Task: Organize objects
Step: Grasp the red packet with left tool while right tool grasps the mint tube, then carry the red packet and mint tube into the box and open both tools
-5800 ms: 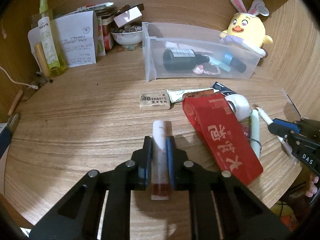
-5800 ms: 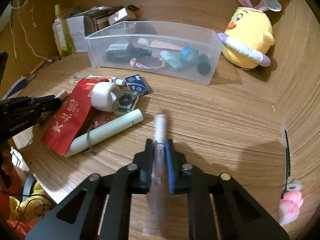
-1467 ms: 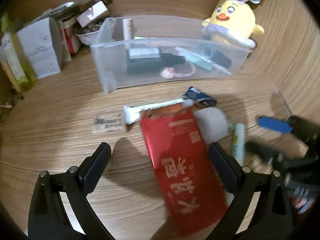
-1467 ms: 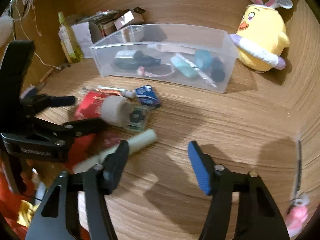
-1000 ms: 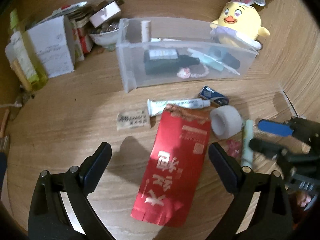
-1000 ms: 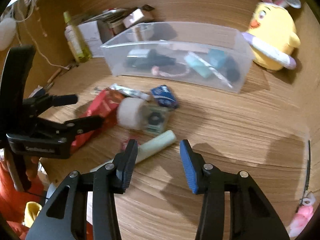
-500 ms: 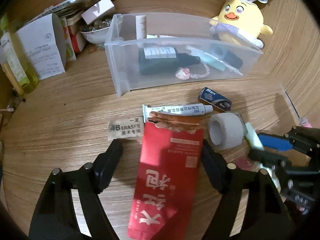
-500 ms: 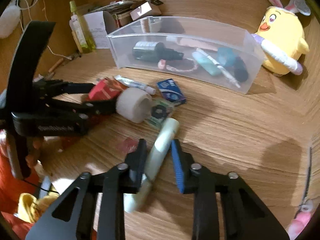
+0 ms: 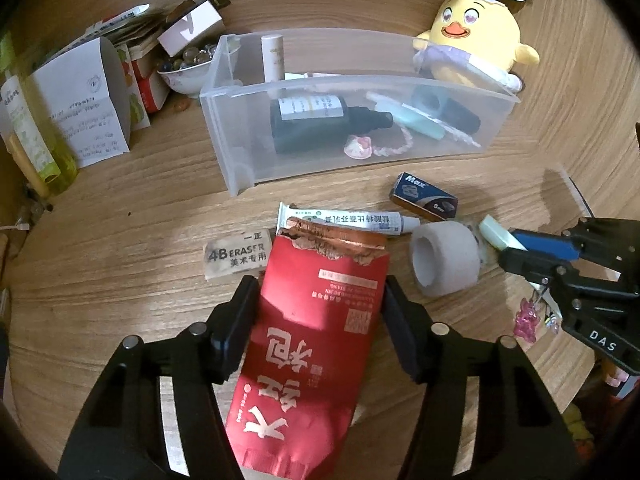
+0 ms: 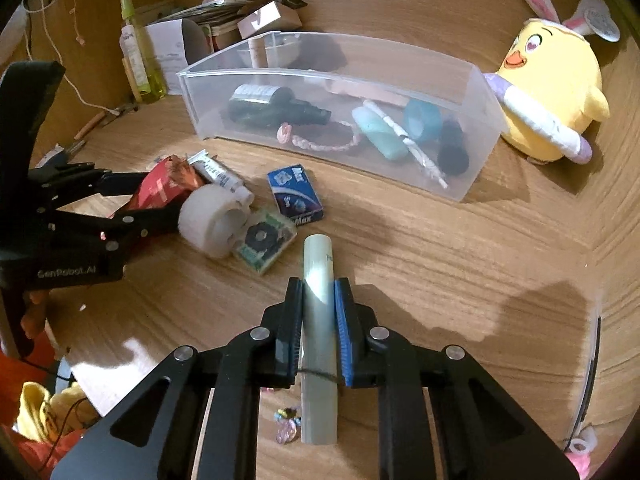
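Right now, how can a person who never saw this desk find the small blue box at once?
Start at the clear plastic bin in the middle of the wooden desk. Just in front of its right half, the small blue box lies flat beside a white roll of tape. It alone is dark blue, with "Max" printed on top.

Left hand-held gripper [image 9: 320,312] angled steeply down, jaws closing on either side of a red packet [image 9: 312,344]. Right hand-held gripper [image 10: 318,316] also pitched down, jaws clamped on a pale green tube [image 10: 318,320].
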A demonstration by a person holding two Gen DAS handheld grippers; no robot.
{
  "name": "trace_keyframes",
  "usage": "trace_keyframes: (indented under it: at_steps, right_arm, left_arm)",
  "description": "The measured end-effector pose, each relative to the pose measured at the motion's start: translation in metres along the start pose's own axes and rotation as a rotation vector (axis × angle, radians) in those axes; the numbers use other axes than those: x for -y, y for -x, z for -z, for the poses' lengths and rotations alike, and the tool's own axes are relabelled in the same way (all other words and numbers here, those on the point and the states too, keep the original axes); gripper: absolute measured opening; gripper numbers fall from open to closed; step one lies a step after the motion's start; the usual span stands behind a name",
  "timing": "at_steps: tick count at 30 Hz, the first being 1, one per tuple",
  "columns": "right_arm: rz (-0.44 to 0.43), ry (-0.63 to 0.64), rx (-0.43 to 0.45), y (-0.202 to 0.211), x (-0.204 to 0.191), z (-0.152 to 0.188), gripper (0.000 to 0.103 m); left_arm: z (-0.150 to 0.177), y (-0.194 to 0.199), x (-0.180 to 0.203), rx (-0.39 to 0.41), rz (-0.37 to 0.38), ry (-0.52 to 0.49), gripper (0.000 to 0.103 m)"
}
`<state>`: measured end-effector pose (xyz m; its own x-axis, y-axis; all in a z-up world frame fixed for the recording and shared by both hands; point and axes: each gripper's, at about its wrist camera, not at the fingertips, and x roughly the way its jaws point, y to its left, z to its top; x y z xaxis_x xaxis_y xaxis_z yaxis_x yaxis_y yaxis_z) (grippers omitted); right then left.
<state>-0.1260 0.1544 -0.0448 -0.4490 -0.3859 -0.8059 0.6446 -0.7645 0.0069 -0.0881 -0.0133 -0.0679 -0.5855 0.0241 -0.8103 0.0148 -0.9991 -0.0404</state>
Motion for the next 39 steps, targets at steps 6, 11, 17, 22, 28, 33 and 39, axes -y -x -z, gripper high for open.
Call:
trace_keyframes:
  at_steps: [6,11,17,22,28,33,39]
  right_arm:
    - [-0.02,-0.077,0.074,0.014,0.014,-0.009,0.014]
    - [-0.017,-0.122,0.149,0.034,0.026,-0.018,0.014]
    - [-0.024,-0.163,0.227,0.052,0.034,-0.03,0.014]
    - [-0.032,-0.177,0.271,0.063,0.039,-0.04,0.014]
    - [-0.038,-0.167,0.332,0.083,0.041,-0.054,0.014]
    - [-0.017,-0.151,0.387,0.098,0.043,-0.07,0.014]
    - [0.039,-0.143,0.42,0.101,0.053,-0.095,0.014]
  left_arm:
    - [0.003,0.011,-0.005,0.038,0.018,0.016,0.054]
    - [0.002,0.026,-0.007,0.08,0.016,0.029,0.054]
    - [-0.008,0.056,-0.006,0.166,0.024,0.037,0.054]
    - [-0.02,0.076,-0.005,0.232,0.025,0.04,0.054]
    - [-0.039,0.086,-0.003,0.279,0.041,0.046,0.054]
    - [-0.064,0.083,0.0,0.287,0.062,0.047,0.054]
    - [-0.096,0.063,0.004,0.255,0.08,0.05,0.054]
